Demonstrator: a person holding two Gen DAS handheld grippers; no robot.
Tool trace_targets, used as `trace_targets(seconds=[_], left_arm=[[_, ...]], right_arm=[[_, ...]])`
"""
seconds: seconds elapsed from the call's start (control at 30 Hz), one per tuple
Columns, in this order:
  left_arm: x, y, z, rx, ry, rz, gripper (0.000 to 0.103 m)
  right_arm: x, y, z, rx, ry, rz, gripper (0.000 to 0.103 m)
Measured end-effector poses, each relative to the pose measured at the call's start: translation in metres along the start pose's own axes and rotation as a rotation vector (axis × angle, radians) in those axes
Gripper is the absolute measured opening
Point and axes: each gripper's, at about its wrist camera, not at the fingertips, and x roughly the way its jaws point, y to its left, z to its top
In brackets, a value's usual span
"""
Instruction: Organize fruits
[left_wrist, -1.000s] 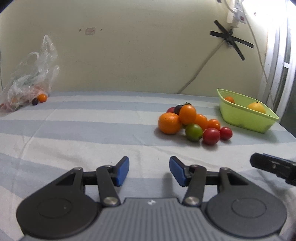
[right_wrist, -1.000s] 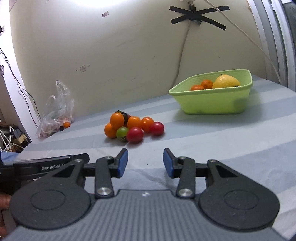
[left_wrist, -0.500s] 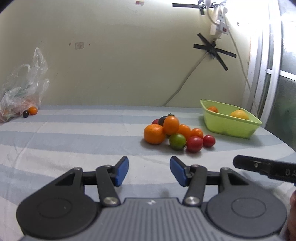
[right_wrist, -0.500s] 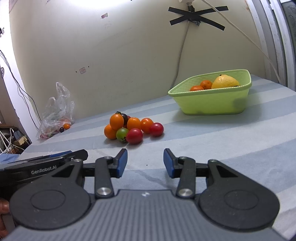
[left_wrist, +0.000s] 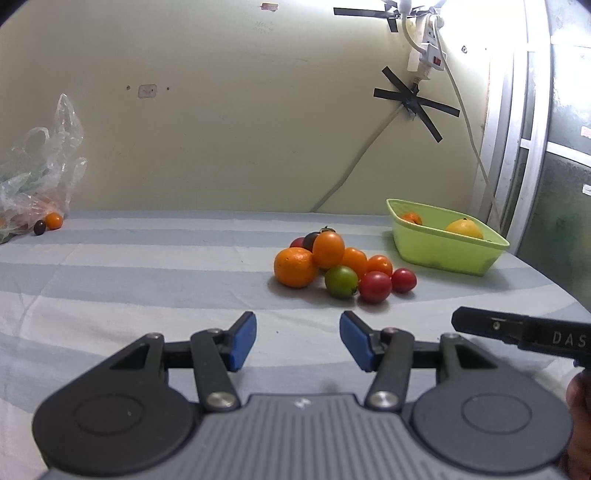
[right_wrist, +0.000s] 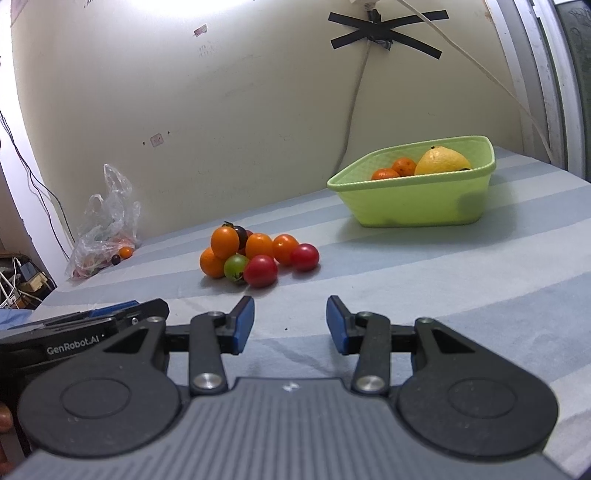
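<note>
Left gripper (left_wrist: 297, 339) and right gripper (right_wrist: 290, 325): fingers apart, empty, poised short of the fruit pile (right_wrist: 258, 254) on the striped counter (right_wrist: 424, 266). Green basket (right_wrist: 417, 203) beyond, probably the destination, holds three fruits.

The desk (left_wrist: 147, 266) wore a matt striped cloth, slightly creased. The basket (right_wrist: 417, 206) was smooth light-green plastic. The tomatoes (right_wrist: 260, 271) looked glossy, the orange (left_wrist: 294, 267) dull and pebbled. A crinkled clear plastic bag (left_wrist: 40, 177) shone. The left gripper (left_wrist: 297, 341) was matt black plastic with shiny metal rivets.
</note>
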Motion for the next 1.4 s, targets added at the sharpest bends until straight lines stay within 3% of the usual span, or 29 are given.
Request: trace_targets(seconds=[0.4,0.7,0.87,1.0,1.13,1.4], left_arm=[[0.031,-0.015,0.02,-0.004,0.077,-0.087,0.046],[0.073,0.007,0.046,-0.233,0.181,-0.21,0.042],[0.09,0.013,0.046,-0.292,0.206,-0.188,0.042],[0.097,0.017,0.043,-0.349,0.197,-0.207,0.029],[0.088,0.018,0.039,-0.335,0.196,-0.21,0.028],[0.053,0.036,0.021,-0.359,0.19,-0.227,0.028]], right_arm=[[-0.005,-0.007,0.0,0.047,-0.036,0.009,0.046],[-0.006,-0.007,0.0,0.038,-0.036,0.034,0.047],[-0.006,-0.009,0.001,0.047,-0.031,0.055,0.047],[-0.006,-0.007,0.001,0.042,-0.028,0.063,0.047],[0.003,-0.01,0.008,0.053,0.03,0.047,0.047],[0.038,0.033,0.021,-0.252,0.078,0.056,0.046]])
